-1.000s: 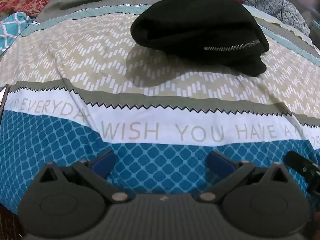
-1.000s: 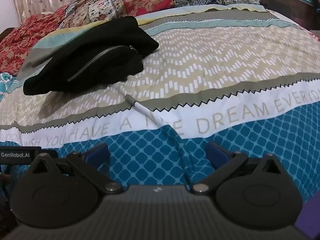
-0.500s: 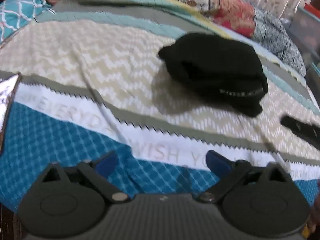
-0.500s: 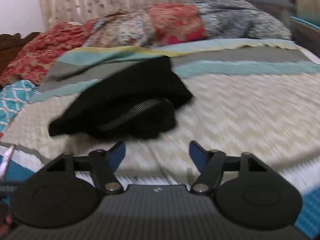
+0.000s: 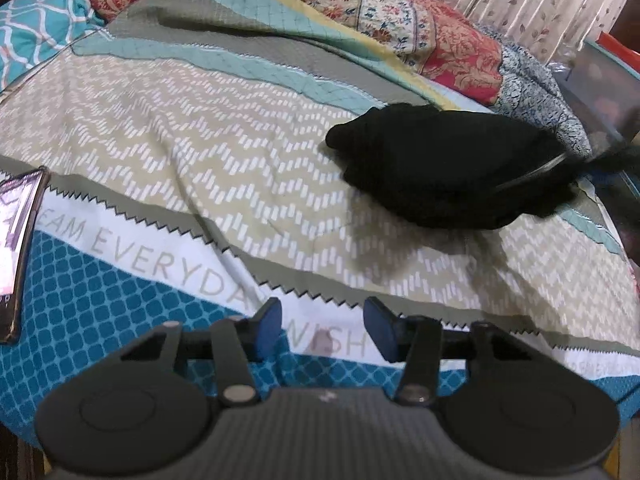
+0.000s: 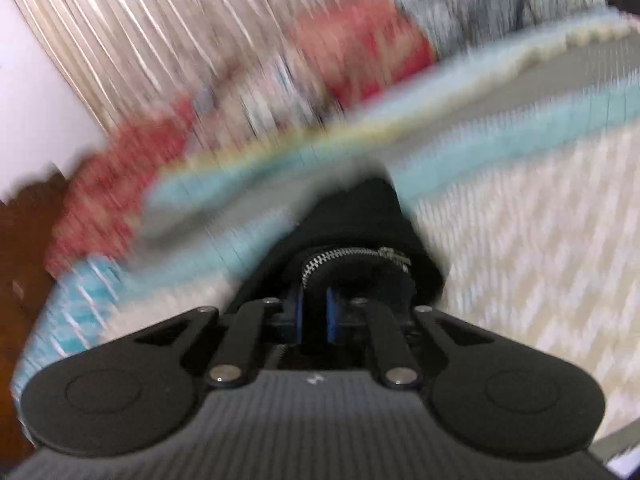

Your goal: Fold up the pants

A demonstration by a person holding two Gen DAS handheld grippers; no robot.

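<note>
Right tool [image 6: 314,316], wide open a second ago, now grips the pants [image 6: 360,236] at the zipper [image 6: 348,258]. Left tool [image 5: 323,328], also narrowed, is closing on nothing; we judge unfolding begins.

Open bedspread [image 5: 168,152] lies clear ahead of the left claw [image 5: 324,330]; black pants [image 5: 448,172] block two o'clock, a phone [image 5: 18,248] nine o'clock.

The left wrist camera is looking down over the bed [image 5: 168,148] from its near edge, toward the pillows and curtain. The right wrist camera is sitting very close to the black pants [image 6: 360,216], facing the same curtain, and is blurry. Both are showing the pants and bedspread.
</note>
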